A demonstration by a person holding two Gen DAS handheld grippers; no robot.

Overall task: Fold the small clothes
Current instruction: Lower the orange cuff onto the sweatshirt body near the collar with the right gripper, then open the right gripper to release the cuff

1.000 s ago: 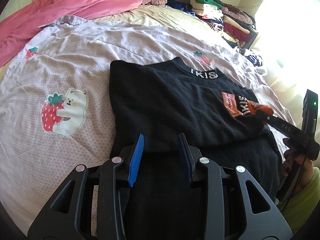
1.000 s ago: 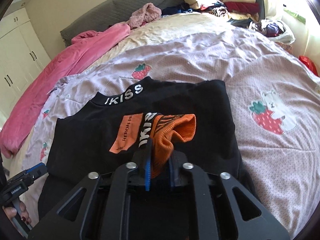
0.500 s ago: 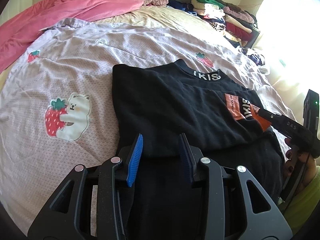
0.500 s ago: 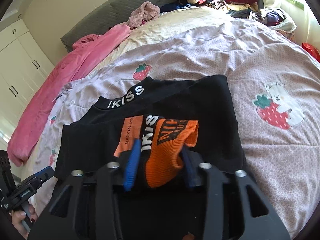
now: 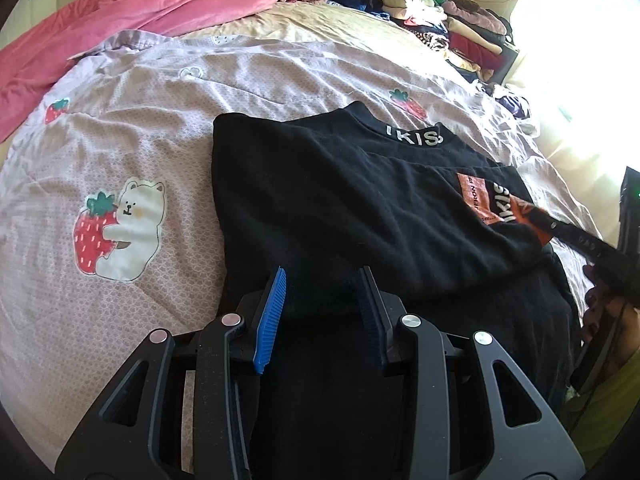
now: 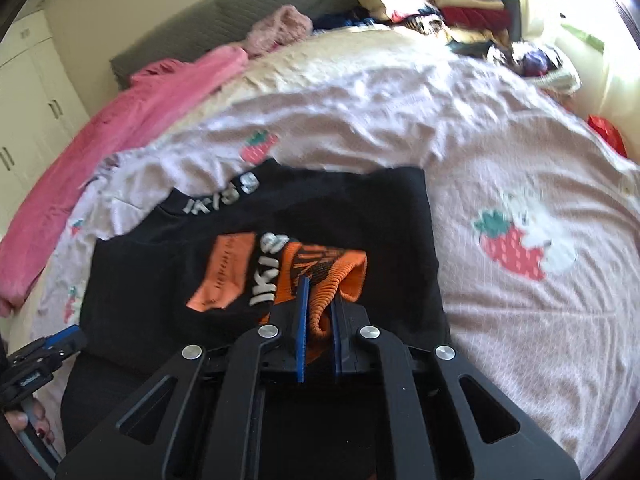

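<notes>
A: Item one, left gripper point(image 5: 322, 304)?
B: Jaws apart over the folded hem of the black top point(image 5: 340, 200), which lies mid-bed on the strawberry-print cover point(image 5: 140, 152).
A: Item two, right gripper point(image 6: 320, 304)?
B: Closing on the top's orange cuff point(image 6: 332, 276), ribbing pinched between the pads.

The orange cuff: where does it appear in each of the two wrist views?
Left wrist view: the orange cuff is at the far right, partly hidden behind the right tool.
Right wrist view: it is at the centre, pinched between the closing blue pads.
Shared landmark: the white IKISS collar lettering.
</notes>
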